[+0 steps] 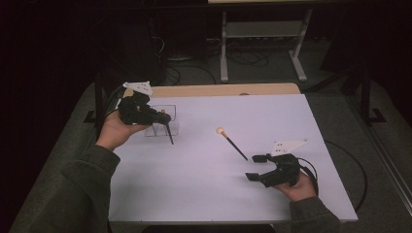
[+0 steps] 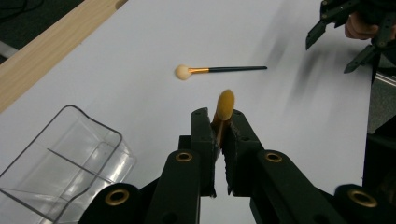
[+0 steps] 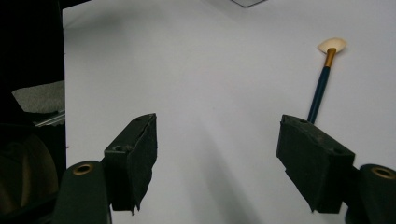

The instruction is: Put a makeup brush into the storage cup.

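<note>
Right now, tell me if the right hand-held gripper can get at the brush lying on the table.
Probably yes: the right hand-held gripper is open, the brush lies just ahead of it, and the white table between them looks bare.

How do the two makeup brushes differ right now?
The brush in the left gripper is clamped between shut jaws, lifted beside the clear organizer; the brush on the table lies flat and untouched, ahead of the open right gripper. The held brush has a darker amber tip, the lying one a pale tip. Both have dark handles.
</note>
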`<act>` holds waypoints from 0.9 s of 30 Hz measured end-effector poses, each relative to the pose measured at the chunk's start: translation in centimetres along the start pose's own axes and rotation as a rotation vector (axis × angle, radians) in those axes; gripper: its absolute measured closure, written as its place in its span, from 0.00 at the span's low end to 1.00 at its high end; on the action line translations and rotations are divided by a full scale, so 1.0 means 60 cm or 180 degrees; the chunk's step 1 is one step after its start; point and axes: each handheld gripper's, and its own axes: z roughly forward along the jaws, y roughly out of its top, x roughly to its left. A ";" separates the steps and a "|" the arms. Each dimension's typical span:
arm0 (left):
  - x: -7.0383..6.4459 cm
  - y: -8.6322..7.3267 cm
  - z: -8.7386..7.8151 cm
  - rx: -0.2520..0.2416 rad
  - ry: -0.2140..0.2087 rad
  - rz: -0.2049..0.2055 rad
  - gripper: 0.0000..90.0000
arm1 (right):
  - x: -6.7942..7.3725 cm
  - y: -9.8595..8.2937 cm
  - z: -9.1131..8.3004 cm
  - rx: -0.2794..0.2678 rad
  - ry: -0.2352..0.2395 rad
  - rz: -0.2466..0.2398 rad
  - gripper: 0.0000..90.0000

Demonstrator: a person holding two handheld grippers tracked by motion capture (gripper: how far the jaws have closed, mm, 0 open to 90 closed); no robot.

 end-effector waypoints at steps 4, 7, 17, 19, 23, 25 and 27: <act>0.011 0.006 -0.003 0.0012 0.0051 -0.0028 0.93 | 0.001 0.000 0.001 0.0009 -0.0006 0.0000 0.30; 0.018 0.011 -0.008 0.0025 0.0077 -0.0038 0.93 | 0.000 0.000 0.001 0.0012 -0.0009 0.0000 0.30; 0.047 0.016 -0.012 0.0032 0.0167 -0.0164 0.93 | -0.001 0.000 -0.001 0.0004 -0.0025 0.0005 0.28; 0.051 0.018 -0.013 0.0057 0.0195 -0.0172 0.93 | 0.000 0.000 -0.001 0.0001 -0.0026 0.0006 0.28; 0.060 0.023 -0.018 0.0055 0.0235 -0.0196 0.93 | 0.000 0.001 -0.001 -0.0007 -0.0024 -0.0004 0.28; 0.064 0.025 -0.020 0.0058 0.0254 -0.0225 0.93 | 0.000 0.001 -0.001 -0.0002 -0.0020 -0.0002 0.28; 0.067 0.027 -0.024 0.0055 0.0277 -0.0226 0.93 | 0.000 0.001 0.000 -0.0004 -0.0023 -0.0005 0.28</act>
